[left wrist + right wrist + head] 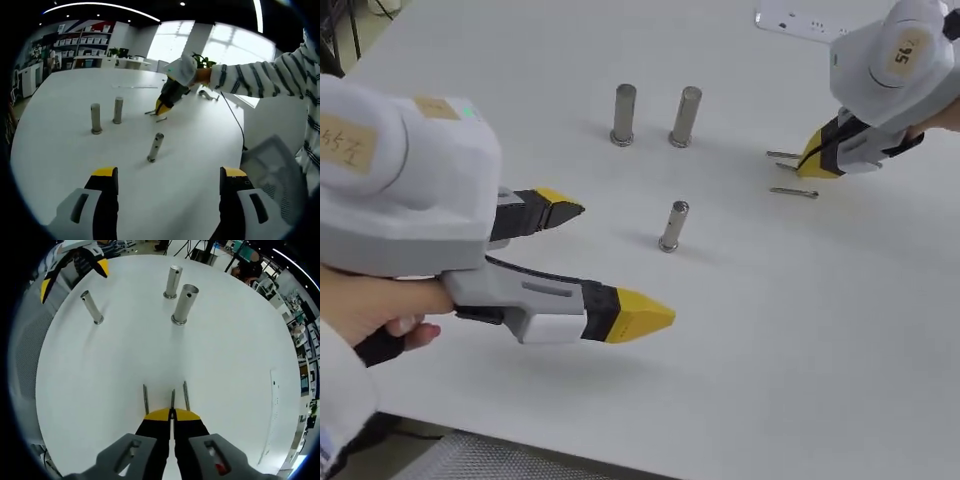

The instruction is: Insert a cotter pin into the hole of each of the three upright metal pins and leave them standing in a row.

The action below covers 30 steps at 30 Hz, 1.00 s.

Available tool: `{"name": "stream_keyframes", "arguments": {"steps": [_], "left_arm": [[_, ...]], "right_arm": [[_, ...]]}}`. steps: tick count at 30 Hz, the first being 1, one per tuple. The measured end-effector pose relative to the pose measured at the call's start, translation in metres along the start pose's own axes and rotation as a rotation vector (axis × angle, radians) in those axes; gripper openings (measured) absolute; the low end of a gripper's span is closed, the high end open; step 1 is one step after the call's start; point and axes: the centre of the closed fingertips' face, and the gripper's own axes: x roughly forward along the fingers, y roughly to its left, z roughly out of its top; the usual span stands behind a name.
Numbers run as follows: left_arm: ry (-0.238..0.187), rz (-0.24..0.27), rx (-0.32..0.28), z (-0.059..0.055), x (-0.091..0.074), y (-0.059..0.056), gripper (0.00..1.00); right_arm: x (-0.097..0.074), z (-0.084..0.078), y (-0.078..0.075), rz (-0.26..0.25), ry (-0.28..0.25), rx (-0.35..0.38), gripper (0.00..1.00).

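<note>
Here, the white table [800, 350] carries everything. The left gripper [610, 262] hangs low over its near side, jaws spread wide and empty, while the right gripper [172, 413] is down at the far side, jaws pinched narrow on the middle cotter pin [172, 396]. All three metal pins stand upright: the front metal pin [673, 226] straight ahead of the left gripper – the nearer one to it – and the rear pair [654, 116] further off. The gripped pin lies flat, its long axis in line with the right jaws and pointing toward that pair. Two spare cotter pins [145, 399] lie parallel, one just beside it on each side. A sticker [905, 50] on the right gripper bears handwriting, perhaps "95" – not surely legible
</note>
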Motion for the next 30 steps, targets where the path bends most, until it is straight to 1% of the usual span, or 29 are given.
{"name": "stream_keyframes", "arguments": {"steps": [3, 6, 8, 10, 13, 14, 16, 18, 19, 20, 21, 24, 25, 26, 27, 28, 30], "left_arm": [[-0.023, 0.013, -0.004, 0.005, -0.002, 0.002, 0.82], [-0.043, 0.018, -0.011, 0.01, -0.003, 0.002, 0.82], [-0.06, 0.015, -0.019, 0.013, -0.003, 0.001, 0.81], [-0.075, 0.022, -0.039, 0.015, -0.004, 0.003, 0.8], [-0.094, 0.027, -0.049, 0.02, -0.004, 0.003, 0.8], [-0.1, 0.026, -0.055, 0.021, -0.004, 0.003, 0.79], [-0.106, 0.021, -0.077, 0.023, -0.003, 0.002, 0.76], [-0.102, 0.016, -0.084, 0.023, -0.001, 0.0, 0.76], [-0.099, 0.016, -0.085, 0.023, 0.0, 0.0, 0.76], [-0.095, 0.016, -0.084, 0.024, 0.002, -0.004, 0.76], [-0.094, 0.014, -0.084, 0.025, 0.003, -0.005, 0.75], [-0.107, -0.008, -0.098, 0.032, 0.006, -0.011, 0.73], [-0.112, -0.013, -0.101, 0.035, 0.007, -0.012, 0.72], [-0.124, -0.02, -0.107, 0.042, 0.01, -0.015, 0.72], [-0.135, -0.027, -0.112, 0.049, 0.012, -0.018, 0.69], [-0.143, -0.026, -0.119, 0.051, 0.014, -0.018, 0.69], [-0.146, -0.03, -0.135, 0.055, 0.016, -0.017, 0.68]], "right_arm": [[-0.004, -0.003, 0.001, -0.013, -0.01, 0.009, 0.0], [-0.012, -0.003, 0.006, -0.023, -0.022, 0.006, 0.0], [-0.017, -0.003, 0.007, -0.047, -0.035, -0.004, 0.0], [-0.023, 0.001, 0.011, -0.067, -0.059, 0.009, 0.0], [-0.032, 0.008, 0.017, -0.092, -0.084, -0.002, 0.0], [-0.036, 0.011, 0.017, -0.108, -0.097, -0.014, 0.0], [-0.044, 0.015, 0.018, -0.133, -0.114, -0.025, 0.0], [-0.049, 0.019, 0.019, -0.157, -0.13, -0.037, 0.0], [-0.054, 0.022, 0.022, -0.166, -0.143, -0.04, 0.0], [-0.059, 0.025, 0.025, -0.183, -0.158, -0.045, 0.0], [-0.062, 0.026, 0.025, -0.192, -0.164, -0.055, 0.0], [-0.072, 0.032, 0.034, -0.214, -0.184, -0.07, 0.0], [-0.076, 0.036, 0.039, -0.22, -0.193, -0.074, 0.0], [-0.088, 0.045, 0.046, -0.256, -0.224, -0.095, 0.0], [-0.091, 0.047, 0.049, -0.263, -0.233, -0.097, 0.0], [-0.092, 0.048, 0.05, -0.266, -0.236, -0.099, 0.0], [-0.098, 0.054, 0.055, -0.291, -0.249, -0.126, 0.0]]}}
